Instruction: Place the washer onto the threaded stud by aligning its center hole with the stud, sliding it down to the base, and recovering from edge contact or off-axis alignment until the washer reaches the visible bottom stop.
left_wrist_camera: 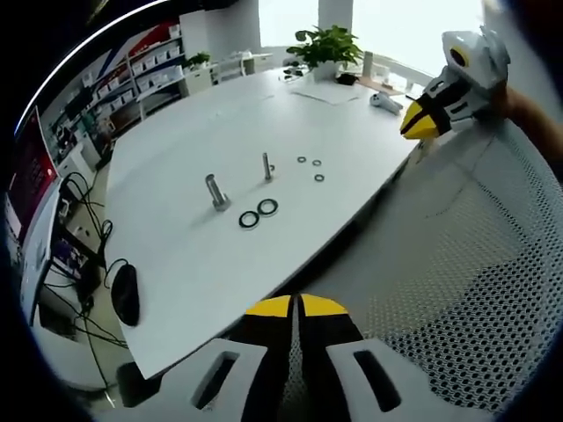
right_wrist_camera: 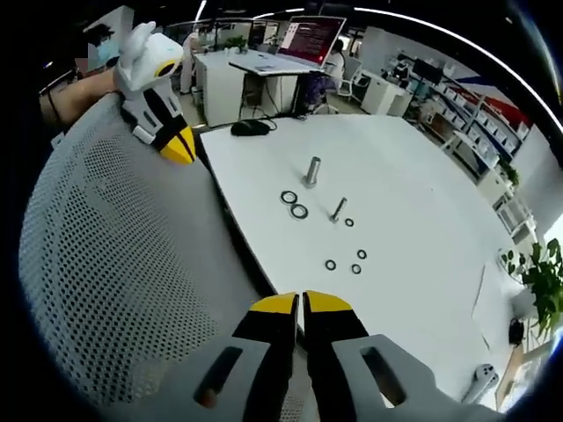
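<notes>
Washers point(left_wrist_camera: 258, 214) lie on white surface point(left_wrist_camera: 176, 264) beside two upright studs point(left_wrist_camera: 266, 165), well apart from both claws. Left claw point(left_wrist_camera: 296, 307) and right claw point(right_wrist_camera: 303, 303) pressed together, empty, over mesh chair back point(right_wrist_camera: 114, 264).

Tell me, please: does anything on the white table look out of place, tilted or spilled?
Nothing stands out. Both studs stand upright on the white table, and the washers lie flat beside them. Neither tongs pair touches them.

Both tools point(left_wrist_camera: 296, 307) point(right_wrist_camera: 302, 303) closed, empty, well apart.
</notes>
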Demonstrator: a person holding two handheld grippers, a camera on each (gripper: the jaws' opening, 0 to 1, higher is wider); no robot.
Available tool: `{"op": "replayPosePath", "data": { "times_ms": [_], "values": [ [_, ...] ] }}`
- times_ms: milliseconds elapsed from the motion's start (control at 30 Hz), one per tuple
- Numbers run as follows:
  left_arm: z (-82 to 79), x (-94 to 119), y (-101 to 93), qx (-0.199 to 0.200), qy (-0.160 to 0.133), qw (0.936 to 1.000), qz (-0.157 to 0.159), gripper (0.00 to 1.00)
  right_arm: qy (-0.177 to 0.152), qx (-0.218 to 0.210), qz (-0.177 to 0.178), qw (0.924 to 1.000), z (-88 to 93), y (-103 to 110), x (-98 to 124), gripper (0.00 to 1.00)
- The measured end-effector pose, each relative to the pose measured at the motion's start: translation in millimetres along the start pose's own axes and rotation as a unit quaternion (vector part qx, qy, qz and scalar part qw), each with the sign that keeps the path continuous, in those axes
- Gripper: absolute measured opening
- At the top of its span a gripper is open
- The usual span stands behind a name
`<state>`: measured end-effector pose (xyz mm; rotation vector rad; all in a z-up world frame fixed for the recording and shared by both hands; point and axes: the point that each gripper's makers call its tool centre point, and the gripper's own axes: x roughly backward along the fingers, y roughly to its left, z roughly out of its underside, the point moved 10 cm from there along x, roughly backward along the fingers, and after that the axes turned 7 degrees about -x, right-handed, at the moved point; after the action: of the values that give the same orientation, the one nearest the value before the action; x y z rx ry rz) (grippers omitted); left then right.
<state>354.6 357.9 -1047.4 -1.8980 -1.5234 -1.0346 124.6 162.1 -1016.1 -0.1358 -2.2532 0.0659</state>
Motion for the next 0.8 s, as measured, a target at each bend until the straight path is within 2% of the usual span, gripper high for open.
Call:
{"op": "replayPosePath", "data": {
  "times_ms": [133,333,433,633,800],
  "values": [
    [0.0,0,-0.7,-0.003,-0.002,1.0,-0.001,0.0,-0.006,-0.018,-0.032,0.9993,-15.8,-1,0,0.05],
    [-0.8,1,-1.1,-0.006,-0.006,0.9999,-0.005,0.01,-0.008,0.0,-0.065,0.9979,-40.3,-3,-17,0.06],
    [-0.2,1,-0.7,-0.007,-0.007,0.9999,-0.006,0.01,-0.013,0.038,-0.078,0.9962,-51.3,-4,-24,0.11],
    [0.0,1,-0.7,-0.007,-0.009,0.9999,-0.008,0.01,-0.011,0.038,-0.088,0.9953,-71.5,-10,-37,0.25],
    [0.0,1,-1.2,-0.003,-0.007,0.9999,-0.01,0.02,0.017,0.061,-0.095,0.9934,-82.3,-17,-59,0.32]
  ]
}}
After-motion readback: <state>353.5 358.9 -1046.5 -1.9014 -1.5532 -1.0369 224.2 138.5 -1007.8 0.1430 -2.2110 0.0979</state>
